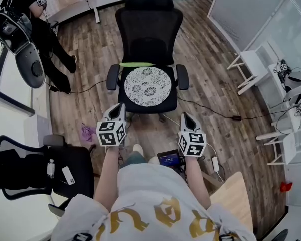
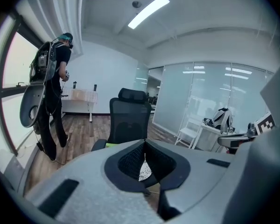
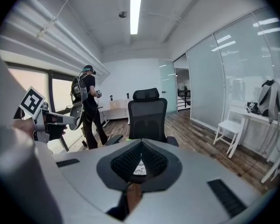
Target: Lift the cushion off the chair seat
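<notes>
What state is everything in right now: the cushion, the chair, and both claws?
round patterned cushion: lying flat on the chair seat, not yet lifted.
office chair: upright, nothing on it but the cushion.
left claw: shut, empty, short of the chair.
right claw: shut, empty, short of the chair.

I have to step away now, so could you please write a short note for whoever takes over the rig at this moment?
Grippers: the left gripper and the right gripper both have their jaws shut and empty. They are held side by side short of the chair, pointing at its seat.
Things: the round patterned cushion lies flat on the seat, untouched.
Done: nothing yet.
Left: open the jaws, reach in, grip the cushion and lift it off the seat.
</notes>
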Action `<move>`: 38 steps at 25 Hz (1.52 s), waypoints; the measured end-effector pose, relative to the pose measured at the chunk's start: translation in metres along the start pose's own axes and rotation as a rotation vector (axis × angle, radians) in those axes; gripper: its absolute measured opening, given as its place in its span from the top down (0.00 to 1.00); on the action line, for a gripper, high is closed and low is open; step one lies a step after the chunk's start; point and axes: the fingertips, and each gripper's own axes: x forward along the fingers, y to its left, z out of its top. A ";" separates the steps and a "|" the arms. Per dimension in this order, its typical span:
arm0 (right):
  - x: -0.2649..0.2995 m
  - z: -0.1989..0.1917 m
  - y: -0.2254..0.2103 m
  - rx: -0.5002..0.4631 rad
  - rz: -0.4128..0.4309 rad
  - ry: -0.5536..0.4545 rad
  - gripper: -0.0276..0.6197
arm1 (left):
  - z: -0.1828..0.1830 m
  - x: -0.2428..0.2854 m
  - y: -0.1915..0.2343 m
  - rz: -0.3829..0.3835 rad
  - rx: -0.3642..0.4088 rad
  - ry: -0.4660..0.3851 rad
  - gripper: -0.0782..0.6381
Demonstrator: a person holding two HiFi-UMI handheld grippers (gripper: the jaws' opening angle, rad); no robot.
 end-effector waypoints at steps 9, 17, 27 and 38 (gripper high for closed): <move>0.005 -0.004 -0.011 0.083 -0.008 0.005 0.94 | -0.002 0.000 -0.001 -0.007 0.014 0.018 0.88; 0.037 -0.016 -0.015 0.099 -0.008 0.051 0.94 | -0.007 0.032 0.010 -0.014 0.012 0.061 0.88; 0.141 0.005 -0.038 0.103 -0.032 0.105 0.94 | 0.019 0.137 0.058 -0.009 0.017 0.121 0.88; 0.259 0.046 -0.042 0.088 -0.054 0.141 0.94 | 0.066 0.246 0.119 -0.041 0.013 0.146 0.88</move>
